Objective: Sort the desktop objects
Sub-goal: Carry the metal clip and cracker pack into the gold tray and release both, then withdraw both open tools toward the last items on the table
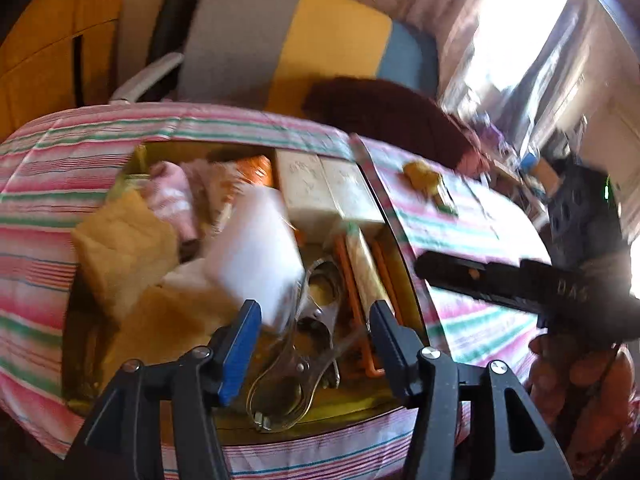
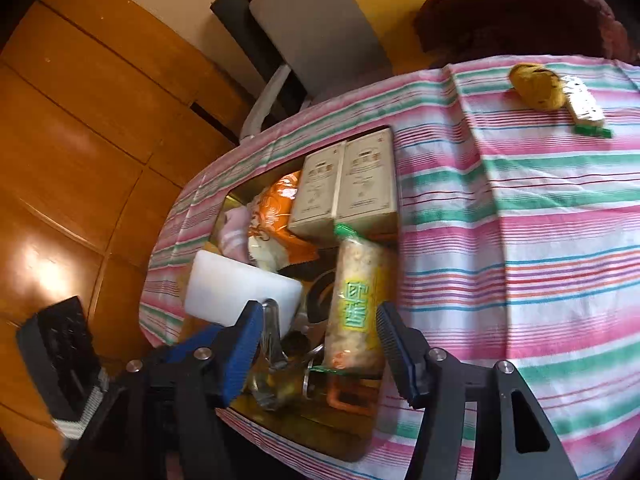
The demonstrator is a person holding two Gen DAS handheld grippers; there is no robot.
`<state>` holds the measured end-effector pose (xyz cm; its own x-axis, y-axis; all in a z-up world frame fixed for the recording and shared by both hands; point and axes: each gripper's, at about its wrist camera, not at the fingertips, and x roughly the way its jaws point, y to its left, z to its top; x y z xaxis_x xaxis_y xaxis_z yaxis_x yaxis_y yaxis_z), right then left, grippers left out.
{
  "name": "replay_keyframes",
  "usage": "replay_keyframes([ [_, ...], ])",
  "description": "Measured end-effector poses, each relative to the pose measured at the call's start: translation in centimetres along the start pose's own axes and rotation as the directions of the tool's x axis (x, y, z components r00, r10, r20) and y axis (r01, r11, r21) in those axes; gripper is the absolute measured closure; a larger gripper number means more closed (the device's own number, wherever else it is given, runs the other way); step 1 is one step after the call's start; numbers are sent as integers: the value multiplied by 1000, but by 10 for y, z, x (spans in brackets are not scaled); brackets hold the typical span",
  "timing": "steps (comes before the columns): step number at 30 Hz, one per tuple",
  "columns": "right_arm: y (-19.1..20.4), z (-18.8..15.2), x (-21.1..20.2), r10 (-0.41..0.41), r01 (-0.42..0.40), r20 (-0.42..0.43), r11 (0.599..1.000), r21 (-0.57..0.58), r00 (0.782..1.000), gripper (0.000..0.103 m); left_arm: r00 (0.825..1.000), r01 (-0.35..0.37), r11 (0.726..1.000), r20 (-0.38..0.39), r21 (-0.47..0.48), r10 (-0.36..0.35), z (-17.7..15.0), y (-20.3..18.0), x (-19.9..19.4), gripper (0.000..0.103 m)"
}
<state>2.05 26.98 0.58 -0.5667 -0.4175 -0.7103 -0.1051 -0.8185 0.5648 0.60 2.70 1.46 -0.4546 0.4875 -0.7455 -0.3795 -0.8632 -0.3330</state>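
I read the left gripper point(image 1: 314, 316) jaws as parted, gripping nothing; the white block point(image 1: 256, 248) sits at 11 o'clock from them, in the tray point(image 1: 408, 280) on the striped counter point(image 1: 460, 232). The right gripper point(image 2: 318, 320) jaws also stand apart and empty, above the snack packet point(image 2: 358, 300). A yellow toy point(image 2: 536, 86) lies at 1 o'clock.

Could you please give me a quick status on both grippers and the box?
Left gripper open, empty. Right gripper open, empty. White block lying in crowded box. Yellow toy out on striped cloth.
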Motion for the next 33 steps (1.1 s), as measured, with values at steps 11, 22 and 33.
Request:
replay_keyframes([
  [11, -30, 1, -23, 11, -11, 23, 999, 37, 1000, 43, 996, -12, 995, 86, -96, 20, 7, 1, -12, 46],
  [22, -125, 51, -54, -209, 206, 51, 977, 56, 977, 44, 999, 27, 1000, 33, -4, -27, 27, -66, 21, 45],
  [33, -224, 161, -26, -406, 404, 84, 914, 42, 910, 44, 998, 42, 997, -48, 68, -39, 43, -123, 64, 45],
])
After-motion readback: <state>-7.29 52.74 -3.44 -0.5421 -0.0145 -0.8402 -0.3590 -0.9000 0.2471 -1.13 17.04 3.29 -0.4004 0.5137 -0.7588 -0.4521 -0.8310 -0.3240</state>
